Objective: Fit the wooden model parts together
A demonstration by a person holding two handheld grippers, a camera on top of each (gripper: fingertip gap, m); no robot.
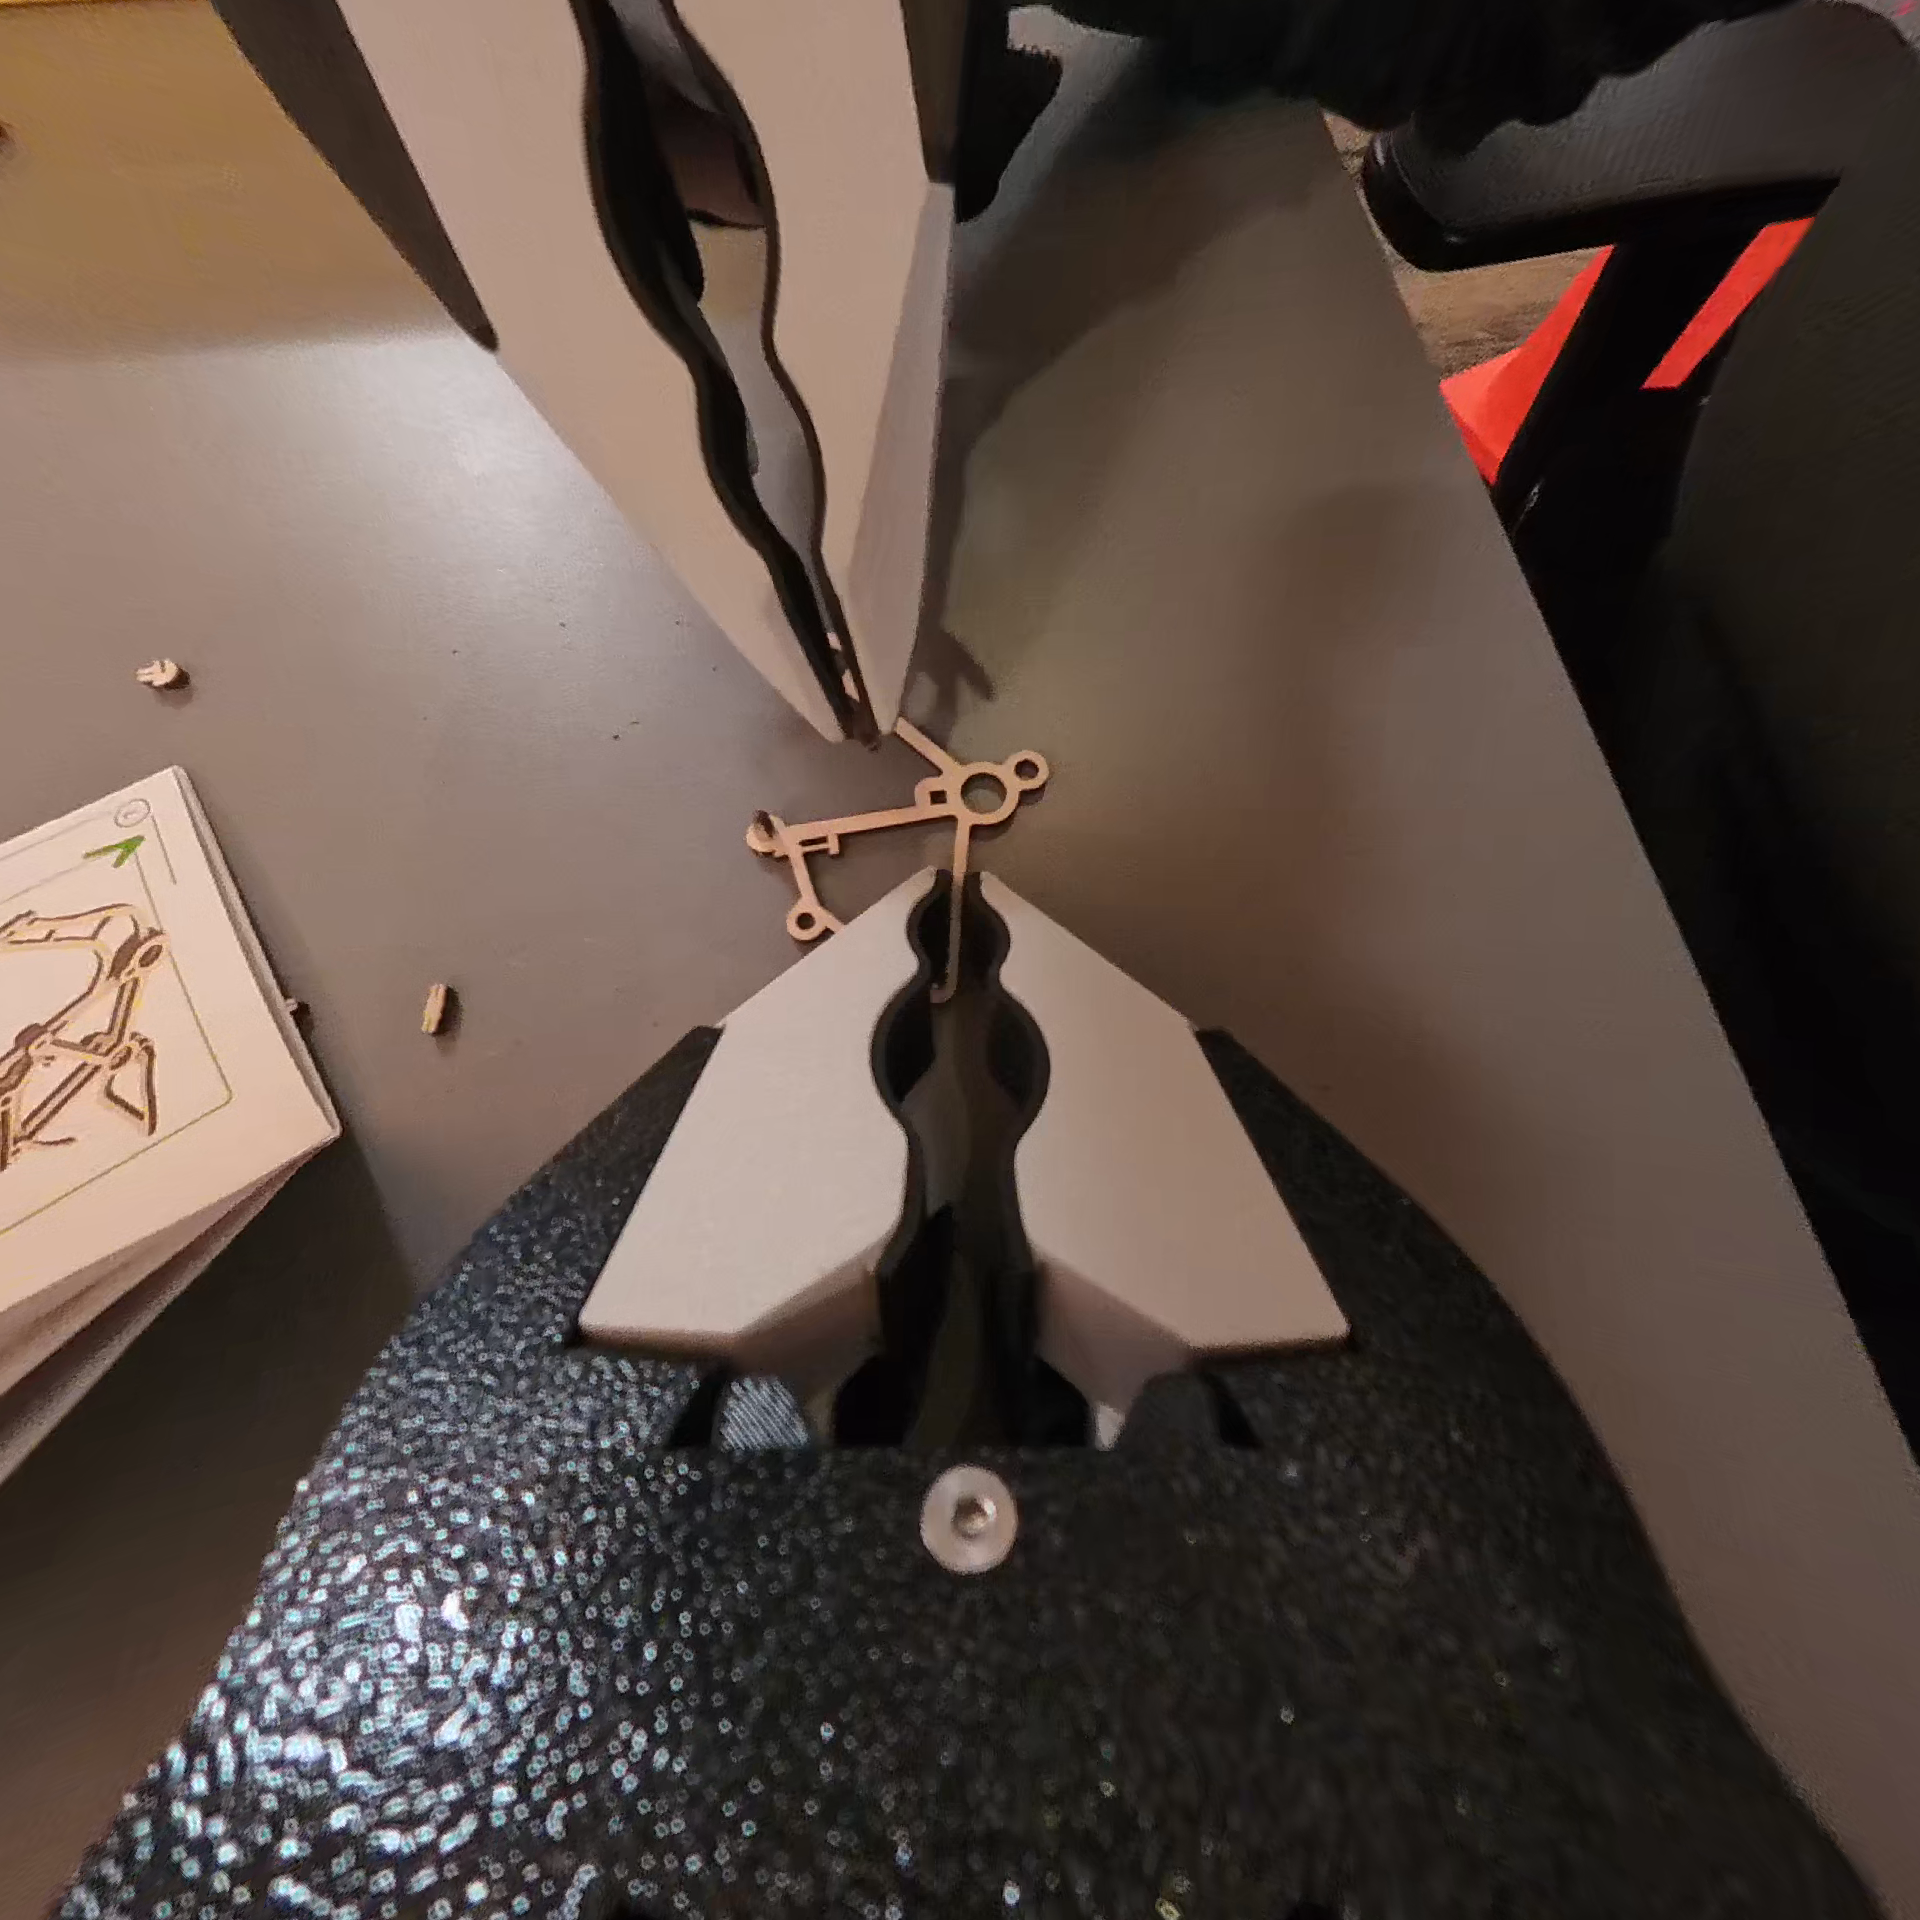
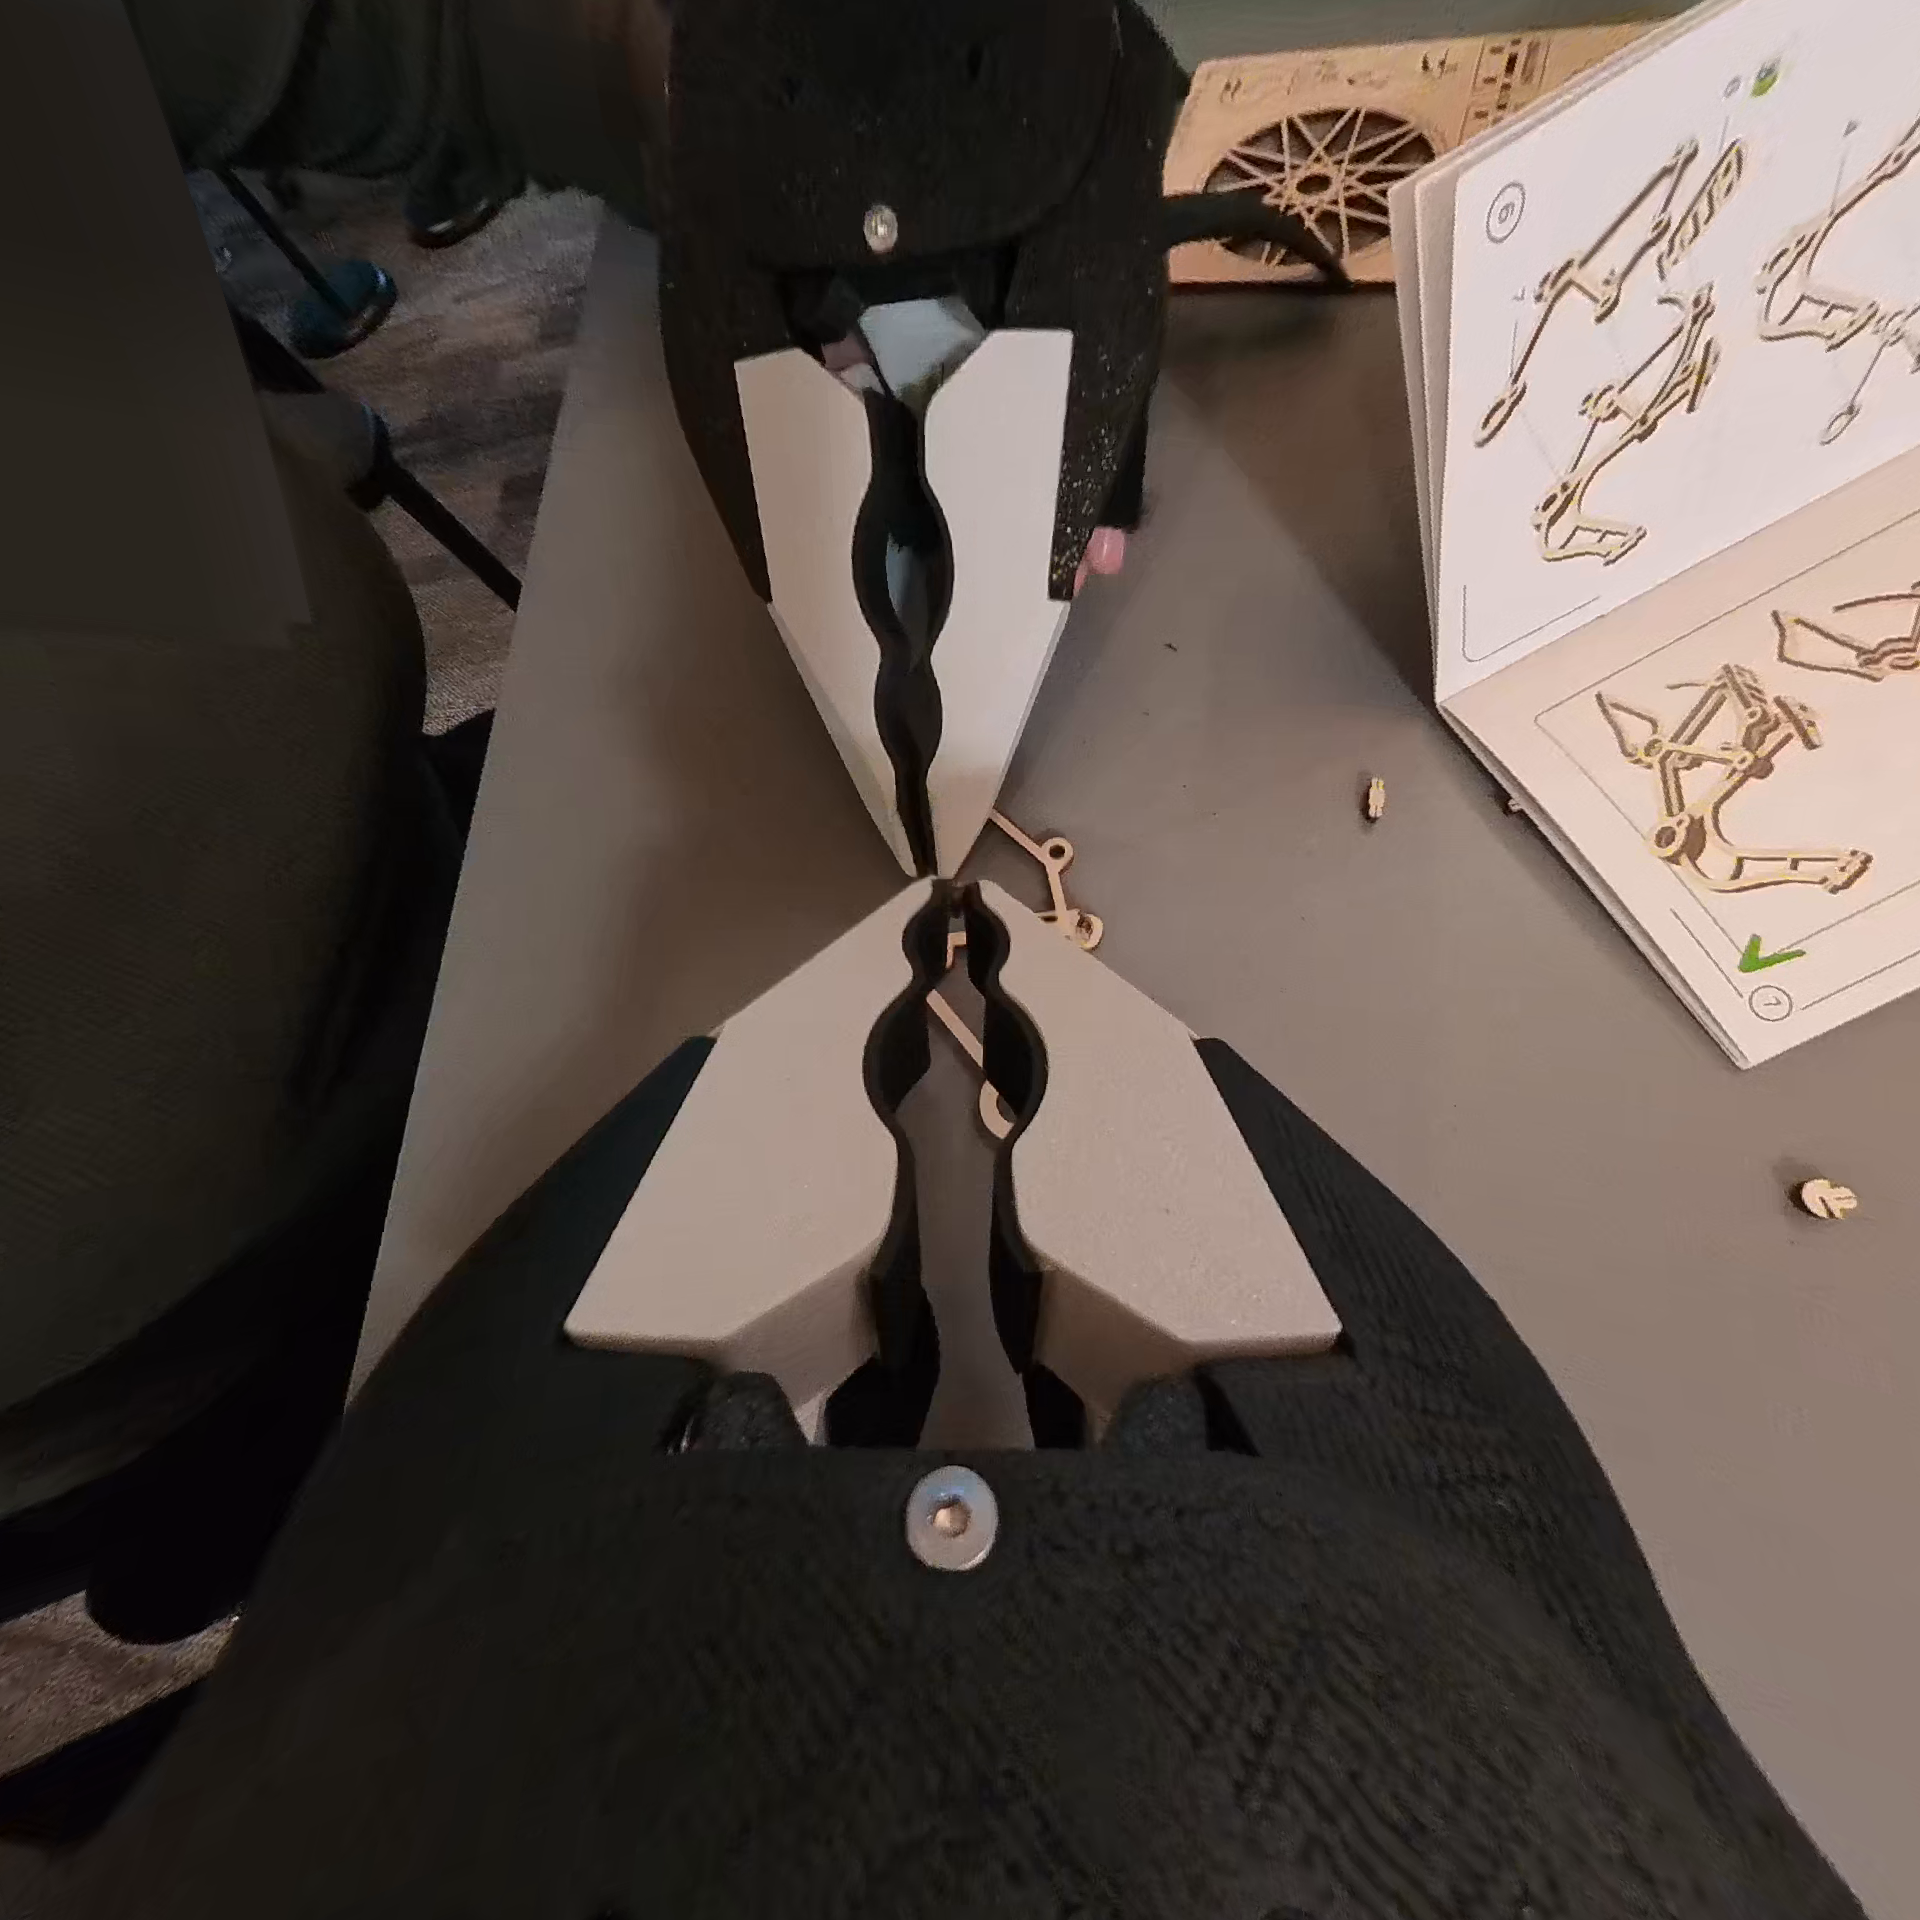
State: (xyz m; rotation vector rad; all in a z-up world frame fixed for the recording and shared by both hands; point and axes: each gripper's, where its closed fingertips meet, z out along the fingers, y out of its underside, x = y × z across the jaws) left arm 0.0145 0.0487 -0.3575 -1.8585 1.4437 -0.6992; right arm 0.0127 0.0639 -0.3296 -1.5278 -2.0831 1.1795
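Two grippers pinch one wooden frame; two loose pegs nearby.

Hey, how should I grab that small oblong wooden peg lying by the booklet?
Grip the peg across its narrow middle, coming straight down from above. It lies flat and alone on the table with both long sides exposed, and it is probably too thin for a side approach.

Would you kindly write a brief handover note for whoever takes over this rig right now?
Left gripper: closed on a strut of the flat wooden frame piece, which lies on the grey table.
Right gripper: shut, tips at the frame's far strut; contents unclear.
Loose pegs lie near the open instruction booklet.
Done: frame gripped.
Left: probably fitting the pegs.
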